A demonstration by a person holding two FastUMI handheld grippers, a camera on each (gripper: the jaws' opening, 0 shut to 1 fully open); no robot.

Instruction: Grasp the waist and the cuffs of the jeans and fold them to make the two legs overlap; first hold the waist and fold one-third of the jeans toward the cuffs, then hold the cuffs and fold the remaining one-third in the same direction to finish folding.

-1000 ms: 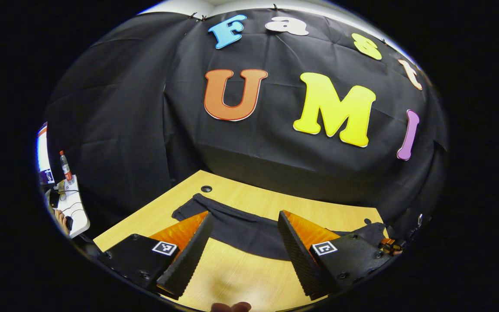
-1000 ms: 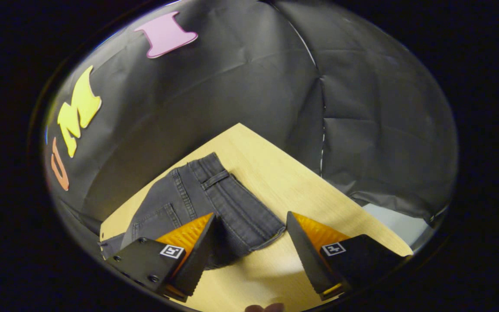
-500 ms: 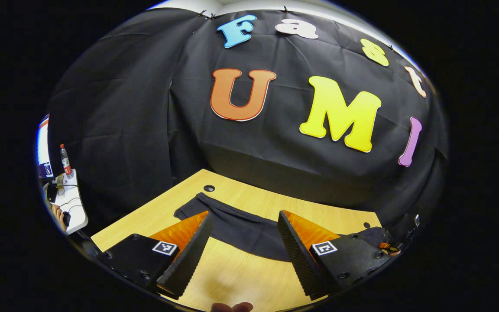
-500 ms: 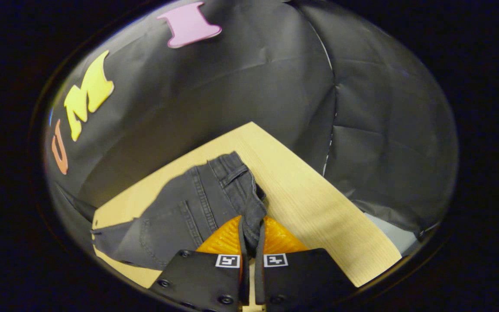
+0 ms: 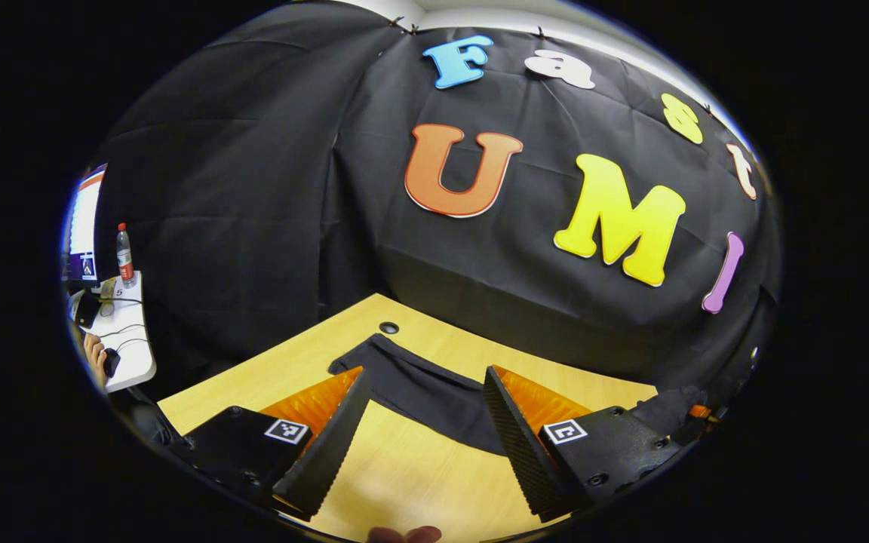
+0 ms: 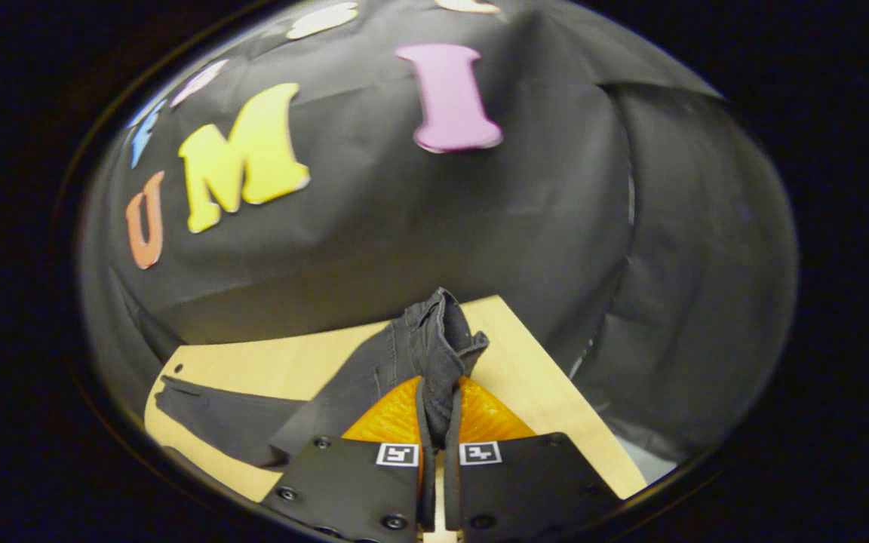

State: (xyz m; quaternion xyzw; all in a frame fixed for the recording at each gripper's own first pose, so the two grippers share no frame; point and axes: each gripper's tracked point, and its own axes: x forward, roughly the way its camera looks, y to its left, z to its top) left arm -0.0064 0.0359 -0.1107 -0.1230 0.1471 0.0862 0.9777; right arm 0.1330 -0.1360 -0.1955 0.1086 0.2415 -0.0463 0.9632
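The right gripper (image 6: pixel 434 422) is pinching the waist of the jeans (image 6: pixel 404 362) between both fingers, bunching the cloth up off the wooden table (image 6: pixel 525 392). The left gripper (image 5: pixel 423 430) is hovering with its fingers spread wide over bare tabletop. Just beyond them, the jeans' dark legs are lying flat across the table.
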